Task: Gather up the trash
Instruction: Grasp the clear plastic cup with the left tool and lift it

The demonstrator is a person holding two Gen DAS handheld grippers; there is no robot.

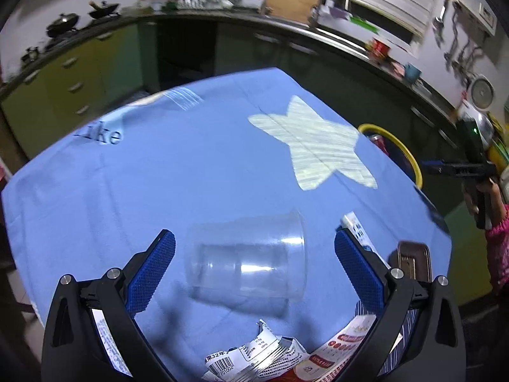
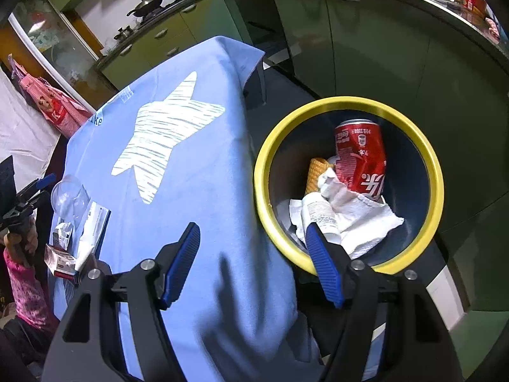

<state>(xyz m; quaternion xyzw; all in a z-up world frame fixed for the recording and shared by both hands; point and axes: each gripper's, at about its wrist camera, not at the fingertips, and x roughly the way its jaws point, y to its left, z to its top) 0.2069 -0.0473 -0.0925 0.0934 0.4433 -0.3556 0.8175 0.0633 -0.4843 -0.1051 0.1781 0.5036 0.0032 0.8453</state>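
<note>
The clear plastic cup (image 1: 248, 261) lies on its side on the blue tablecloth (image 1: 178, 172), directly ahead of the left gripper (image 1: 254, 270) and framed between its two blue pads. Its long axis runs crosswise to the fingers, mouth towards the right pad, base towards the left. The left jaws stand wide apart and hold nothing; neither pad touches the cup.

Near the cup lie further items: a crumpled printed wrapper (image 1: 254, 356) below it, close to the camera, a white carton (image 1: 356, 229) just beyond the right pad, and a small brown object (image 1: 413, 258) further right, too blurred to identify.

The right gripper (image 2: 254, 264) hangs over the table edge beside the yellow-rimmed bin (image 2: 435, 178), jaws spread wide and empty. The bin already contains a red can (image 2: 361, 156), white tissue (image 2: 359, 213), a white bottle (image 2: 319, 215) and a yellow ridged item (image 2: 318, 172).

Assessment: the left gripper is clearly the nearer tool. As the cup lies, closing would press it end to end; turning the wrist to pinch across the wall looks safer. The thin wall may buckle or the cup may roll away.
</note>
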